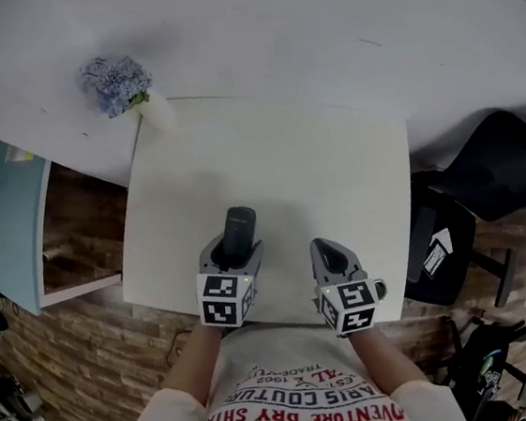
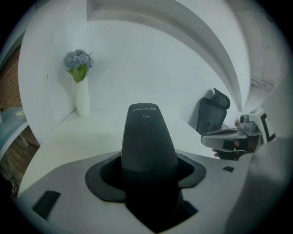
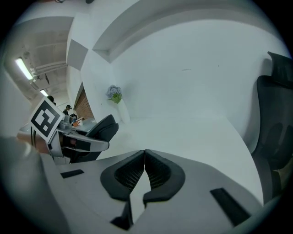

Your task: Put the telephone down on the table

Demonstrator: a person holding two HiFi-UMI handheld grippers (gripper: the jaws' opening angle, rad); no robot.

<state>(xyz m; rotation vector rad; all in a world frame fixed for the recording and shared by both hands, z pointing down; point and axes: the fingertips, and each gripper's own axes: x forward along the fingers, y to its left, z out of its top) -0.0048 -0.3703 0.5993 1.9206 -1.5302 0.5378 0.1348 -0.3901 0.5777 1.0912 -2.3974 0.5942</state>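
Note:
A dark telephone handset (image 1: 239, 228) (image 2: 149, 146) sticks out forward from my left gripper (image 1: 230, 251) (image 2: 149, 183), whose jaws are shut on its lower end. It is held just over the white table (image 1: 269, 176) near the front edge; whether it touches the top I cannot tell. My right gripper (image 1: 330, 256) (image 3: 144, 155) sits to its right, also near the front edge, shut with its pads meeting and nothing between them. In the right gripper view the handset (image 3: 103, 128) shows at the left.
A white vase with blue flowers (image 1: 131, 88) (image 2: 80, 87) (image 3: 114, 96) stands at the table's far left corner by the wall. A black office chair (image 1: 486, 179) (image 2: 213, 114) (image 3: 274, 119) is at the table's right side. A light blue surface (image 1: 5, 225) lies at the left.

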